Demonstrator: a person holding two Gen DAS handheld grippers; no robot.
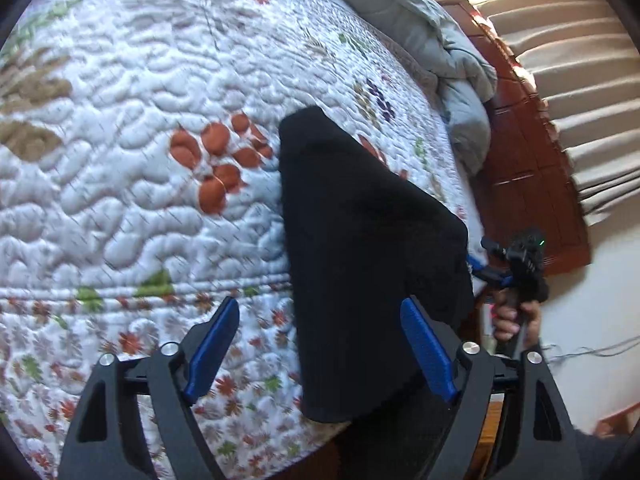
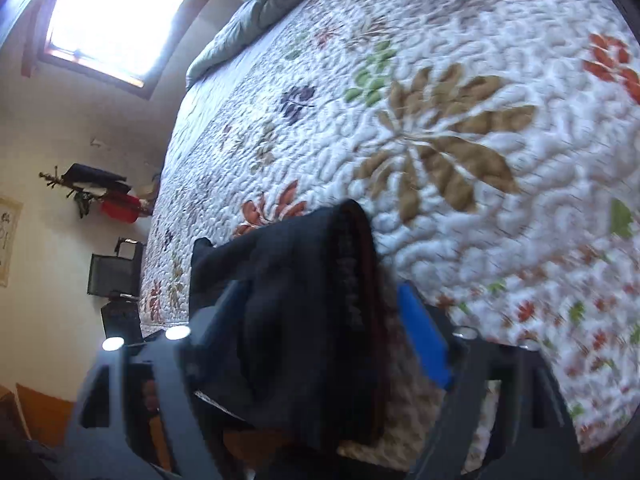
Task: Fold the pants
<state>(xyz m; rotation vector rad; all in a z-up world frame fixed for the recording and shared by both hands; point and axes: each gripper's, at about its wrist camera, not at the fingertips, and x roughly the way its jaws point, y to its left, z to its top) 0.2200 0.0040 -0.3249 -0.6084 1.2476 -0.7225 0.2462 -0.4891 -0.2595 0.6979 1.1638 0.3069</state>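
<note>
Lighting: daylight, bright; source, window [image 2: 116, 20], blown out to white glare; quilt [image 1: 140, 80] evenly lit, soft shadows in its stitching; pants [image 1: 360, 240] a detailless black; right wrist view motion-blurred, worst at right edge; fisheye curvature, dark corners throughout.

Both wrist views look closely down at the quilt [image 1: 120, 160], sharing the pants [image 1: 360, 240].

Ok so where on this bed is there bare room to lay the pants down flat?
The quilt lies bare left of the black pants, across its orange flower. In the right wrist view it is bare around the tan flower. It is crowded by the headboard, where the grey comforter is bunched.
</note>
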